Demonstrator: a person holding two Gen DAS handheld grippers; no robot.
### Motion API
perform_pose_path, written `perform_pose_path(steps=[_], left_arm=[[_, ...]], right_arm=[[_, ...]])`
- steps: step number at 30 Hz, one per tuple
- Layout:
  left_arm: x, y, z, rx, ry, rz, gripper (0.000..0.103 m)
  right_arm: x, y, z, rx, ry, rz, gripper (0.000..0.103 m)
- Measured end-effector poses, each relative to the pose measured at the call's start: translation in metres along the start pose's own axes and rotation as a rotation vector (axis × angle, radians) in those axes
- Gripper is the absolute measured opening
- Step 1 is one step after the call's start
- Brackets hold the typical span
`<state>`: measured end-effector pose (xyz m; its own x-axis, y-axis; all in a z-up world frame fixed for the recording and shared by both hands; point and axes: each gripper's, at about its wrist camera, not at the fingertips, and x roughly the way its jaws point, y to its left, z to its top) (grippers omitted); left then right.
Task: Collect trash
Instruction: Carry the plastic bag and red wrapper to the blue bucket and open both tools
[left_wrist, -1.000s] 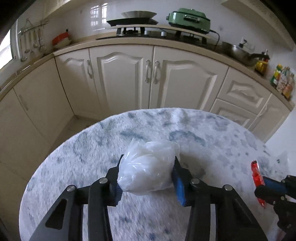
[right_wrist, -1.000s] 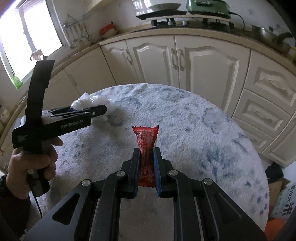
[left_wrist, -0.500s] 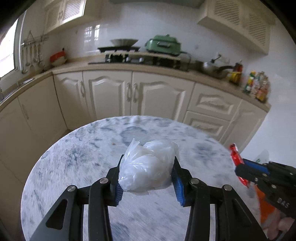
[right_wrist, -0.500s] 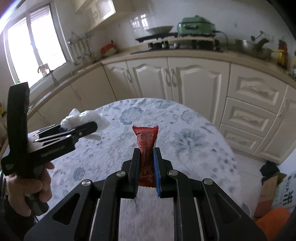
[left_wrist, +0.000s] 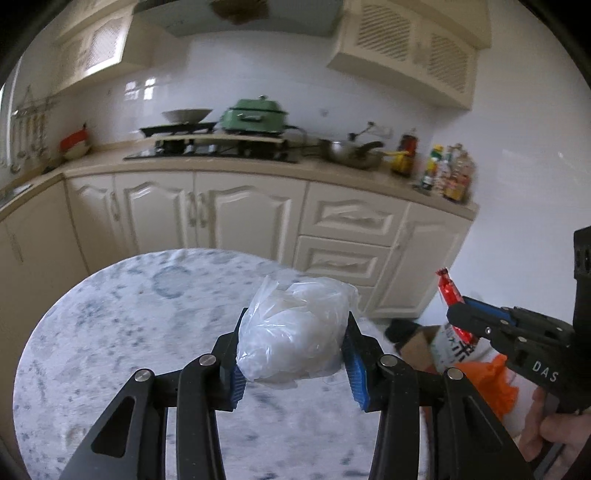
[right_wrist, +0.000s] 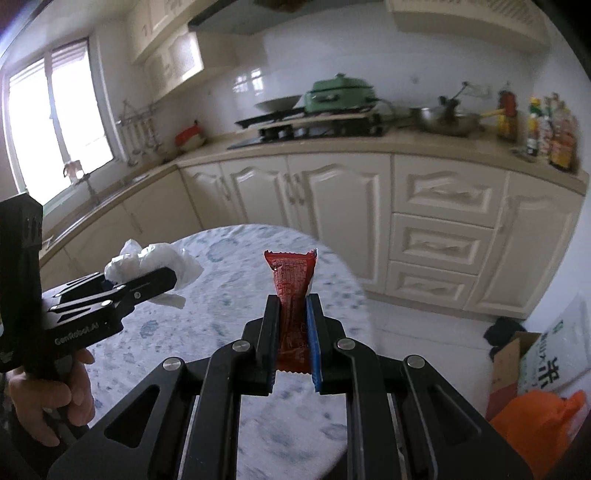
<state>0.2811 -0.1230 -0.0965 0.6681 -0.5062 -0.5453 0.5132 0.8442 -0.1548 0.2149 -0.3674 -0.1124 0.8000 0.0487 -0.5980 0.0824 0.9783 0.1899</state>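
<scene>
Kitchen, round marbled table (left_wrist: 110, 332) as landmark. Above it we see the left gripper (left_wrist: 293, 354) clamping a crumpled plastic bag (left_wrist: 295, 332); right gripper (right_wrist: 291, 332) pinches a red wrapper (right_wrist: 291, 288) over its edge.

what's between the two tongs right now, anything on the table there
Nothing lies there. In the right wrist view, only bare mottled tabletop shows between the left tongs and the right tongs.

Left gripper (left_wrist: 293, 352) clamps partly closed, right gripper (right_wrist: 291, 332) pinched nearly together, both angled downward
</scene>
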Motion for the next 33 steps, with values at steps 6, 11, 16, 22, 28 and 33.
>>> perform_pose_path(steps=[6,11,16,22,28,33], left_arm=[[0.009,-0.044,0.002,0.039,-0.011,-0.092,0.041],[0.021,-0.076,0.003,0.069,-0.01,-0.155,0.041],[0.041,-0.106,0.007,0.091,0.017,-0.216,0.041],[0.085,-0.143,0.007,0.123,0.094,-0.285,0.041],[0.143,-0.185,0.007,0.159,0.224,-0.336,0.041],[0.198,-0.214,0.004,0.182,0.336,-0.343,0.041]], right_arm=[[-0.036,-0.039,-0.005,0.05,-0.043,-0.068,0.014],[-0.059,-0.07,-0.012,0.087,-0.071,-0.132,0.014],[-0.076,-0.107,-0.023,0.141,-0.08,-0.184,0.014],[-0.083,-0.153,-0.045,0.224,-0.06,-0.249,0.014],[-0.07,-0.207,-0.073,0.322,-0.004,-0.282,0.014],[-0.044,-0.246,-0.1,0.402,0.06,-0.281,0.014]])
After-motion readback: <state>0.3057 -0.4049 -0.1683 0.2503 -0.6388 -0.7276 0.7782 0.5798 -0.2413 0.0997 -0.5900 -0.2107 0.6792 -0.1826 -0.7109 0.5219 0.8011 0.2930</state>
